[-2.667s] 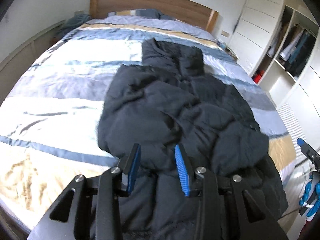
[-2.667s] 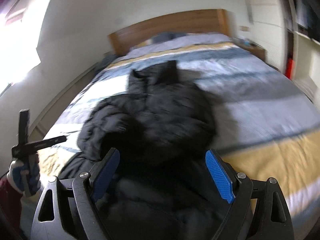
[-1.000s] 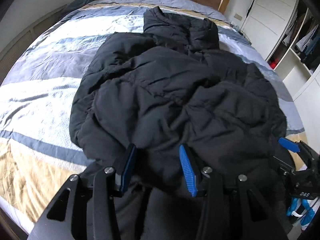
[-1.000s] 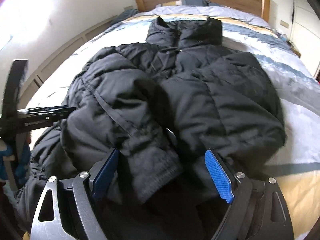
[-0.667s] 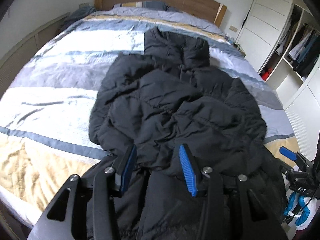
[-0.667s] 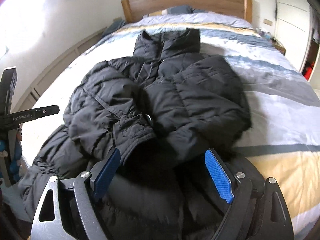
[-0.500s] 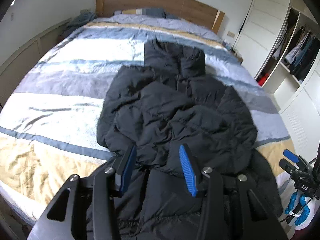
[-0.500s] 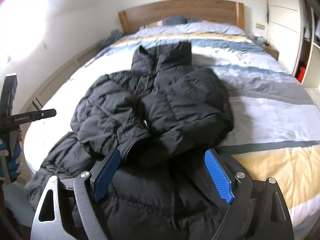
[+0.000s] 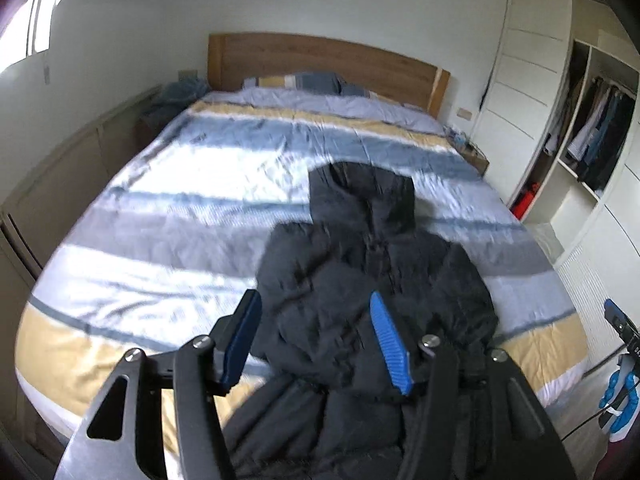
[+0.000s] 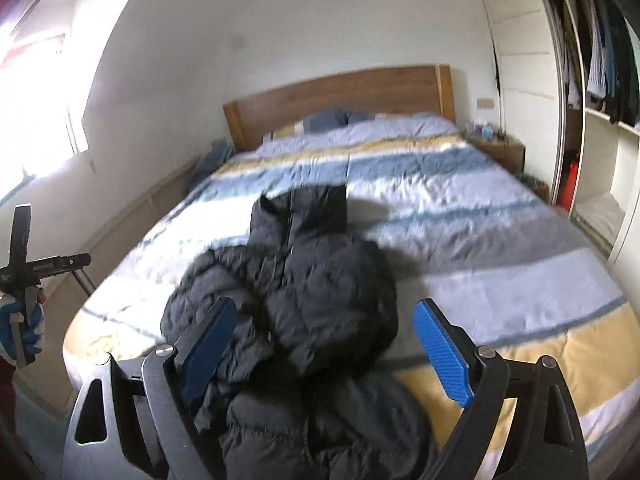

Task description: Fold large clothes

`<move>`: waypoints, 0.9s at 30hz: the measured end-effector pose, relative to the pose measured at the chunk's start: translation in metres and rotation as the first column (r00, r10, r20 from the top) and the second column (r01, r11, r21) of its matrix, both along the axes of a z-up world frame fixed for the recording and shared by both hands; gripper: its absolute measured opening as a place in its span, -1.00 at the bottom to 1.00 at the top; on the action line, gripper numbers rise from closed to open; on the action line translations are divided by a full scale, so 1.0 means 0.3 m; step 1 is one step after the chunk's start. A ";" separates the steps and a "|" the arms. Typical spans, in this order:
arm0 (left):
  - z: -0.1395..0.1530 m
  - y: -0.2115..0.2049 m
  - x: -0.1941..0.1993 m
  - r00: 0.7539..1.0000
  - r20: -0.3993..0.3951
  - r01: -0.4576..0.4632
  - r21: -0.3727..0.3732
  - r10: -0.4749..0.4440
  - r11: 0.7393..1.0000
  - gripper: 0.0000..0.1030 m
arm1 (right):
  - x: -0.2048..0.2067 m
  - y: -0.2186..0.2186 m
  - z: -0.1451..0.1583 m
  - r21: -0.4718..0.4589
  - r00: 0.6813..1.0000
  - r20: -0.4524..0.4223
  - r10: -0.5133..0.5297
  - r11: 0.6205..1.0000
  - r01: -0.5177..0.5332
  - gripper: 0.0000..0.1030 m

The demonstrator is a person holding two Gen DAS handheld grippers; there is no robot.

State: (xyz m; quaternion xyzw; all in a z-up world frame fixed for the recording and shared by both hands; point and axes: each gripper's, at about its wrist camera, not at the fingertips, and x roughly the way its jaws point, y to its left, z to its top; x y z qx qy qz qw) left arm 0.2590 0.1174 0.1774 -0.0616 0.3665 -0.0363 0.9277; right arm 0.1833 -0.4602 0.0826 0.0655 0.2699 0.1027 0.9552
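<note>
A black puffer jacket [image 9: 372, 280] lies on the striped bed [image 9: 180, 216], collar toward the headboard, sleeves folded over its front, hem hanging off the near edge. My left gripper [image 9: 316, 340] hovers high above the jacket's lower half. Its jaws are opening and its blue pads [image 9: 390, 344] touch nothing. The right wrist view shows the same jacket [image 10: 320, 300] below my right gripper [image 10: 324, 350]. That gripper's jaws are also opening wide, with only air between them and the cloth well beneath. Both views are motion-blurred.
A wooden headboard [image 9: 320, 64] and pillows stand at the far end. An open wardrobe [image 9: 600, 128] with hanging clothes lines the right wall, beside a nightstand [image 10: 496, 148]. Low cabinets [image 9: 60, 184] run along the left wall. A blue-gloved hand [image 10: 24, 320] shows at the left edge.
Both grippers have risen and pulled back from the jacket, which now looks smaller and farther below. The left jaws have widened. The jacket itself has stayed put.
</note>
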 end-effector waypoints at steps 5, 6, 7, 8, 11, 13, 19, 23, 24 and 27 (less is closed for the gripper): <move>0.114 0.089 0.171 0.999 0.020 -0.049 -0.039 0.050 0.998 0.14 | 0.160 -0.034 0.075 -0.024 1.000 0.020 -0.006 1.000 0.007 0.78; 0.130 0.106 0.222 0.998 0.018 -0.061 -0.045 0.062 0.997 0.14 | 0.214 -0.042 0.087 -0.033 1.000 0.019 -0.006 0.999 0.007 0.79; 0.138 0.121 0.269 0.997 0.016 -0.070 -0.049 0.071 0.996 0.14 | 0.251 -0.045 0.093 -0.038 1.000 0.017 -0.007 0.999 0.007 0.79; 0.142 0.135 0.320 0.997 0.012 -0.080 -0.052 0.081 0.995 0.14 | 0.304 -0.049 0.097 -0.043 1.000 0.015 -0.008 0.999 0.008 0.79; 0.136 0.168 0.513 0.995 -0.002 -0.104 -0.059 0.104 0.993 0.17 | 0.454 -0.054 0.096 -0.052 1.000 0.002 -0.006 0.999 0.006 0.81; 0.120 0.178 0.623 0.994 -0.008 -0.114 -0.061 0.113 0.992 0.22 | 0.584 -0.054 0.087 -0.057 1.000 -0.016 0.002 0.998 -0.003 0.81; -0.030 0.155 1.019 0.992 -0.062 -0.116 -0.065 0.112 0.991 0.28 | 0.987 -0.020 0.006 -0.012 0.997 -0.066 0.029 0.999 -0.030 0.83; -0.212 0.111 1.267 0.989 -0.113 -0.107 -0.094 0.096 0.990 0.28 | 1.269 0.042 -0.106 0.008 0.992 -0.114 0.053 0.999 -0.052 0.83; -0.268 0.095 1.332 0.988 -0.126 -0.103 -0.102 0.090 0.989 0.28 | 1.340 0.059 -0.140 0.029 0.990 -0.128 0.061 0.998 -0.058 0.83; -0.407 0.042 1.482 0.987 -0.145 -0.087 -0.142 0.067 0.986 0.28 | 1.554 0.114 -0.258 0.096 0.983 -0.166 0.083 0.993 -0.068 0.84</move>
